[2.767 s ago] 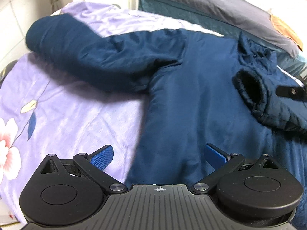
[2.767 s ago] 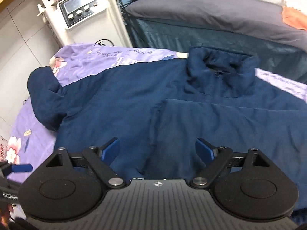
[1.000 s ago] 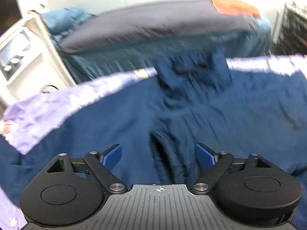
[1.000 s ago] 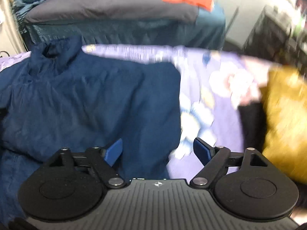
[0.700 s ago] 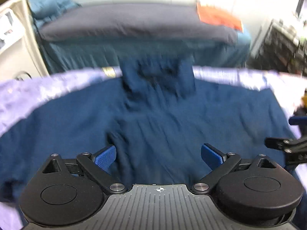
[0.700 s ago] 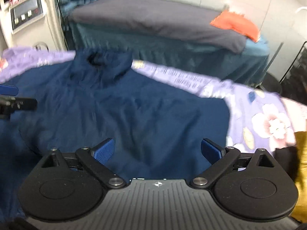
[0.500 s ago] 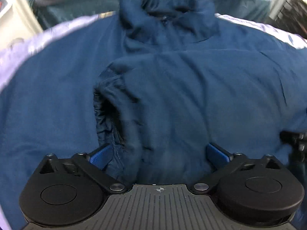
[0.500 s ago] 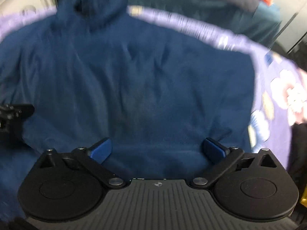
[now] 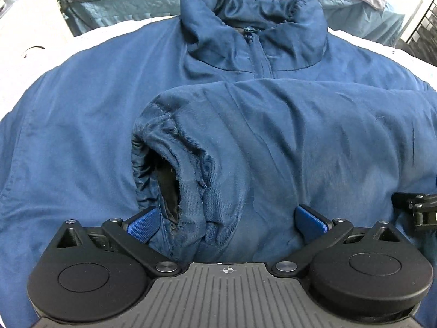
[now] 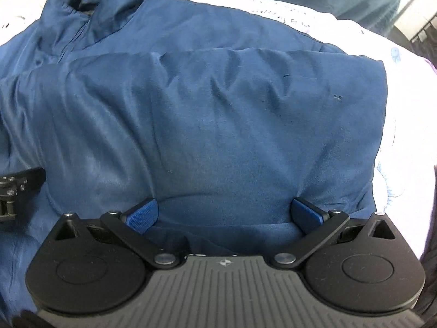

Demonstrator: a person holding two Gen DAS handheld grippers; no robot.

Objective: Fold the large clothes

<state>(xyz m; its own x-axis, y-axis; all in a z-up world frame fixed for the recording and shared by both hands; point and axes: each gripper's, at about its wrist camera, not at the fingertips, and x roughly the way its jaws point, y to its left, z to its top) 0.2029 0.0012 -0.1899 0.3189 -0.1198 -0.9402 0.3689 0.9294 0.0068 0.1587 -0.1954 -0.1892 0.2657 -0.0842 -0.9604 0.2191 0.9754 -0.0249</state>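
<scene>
Padded navy-blue zip jacket [image 9: 82,114] flat on lilac floral bed sheet [image 10: 393,87], one sleeve [image 9: 273,136] folded across chest. My left gripper [image 9: 228,220] and right gripper [image 10: 224,216] spread wide, holding nothing, low over sleeve. Sleeve-fold step, I judge; next: pinch remaining sleeve, fold inward.

jacket [image 9: 82,125] hem hidden behind both grippers; cuff [image 9: 166,183] interior dark

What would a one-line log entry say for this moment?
jacket: sleeve folded across | left gripper: open over cuff | right gripper: open
</scene>
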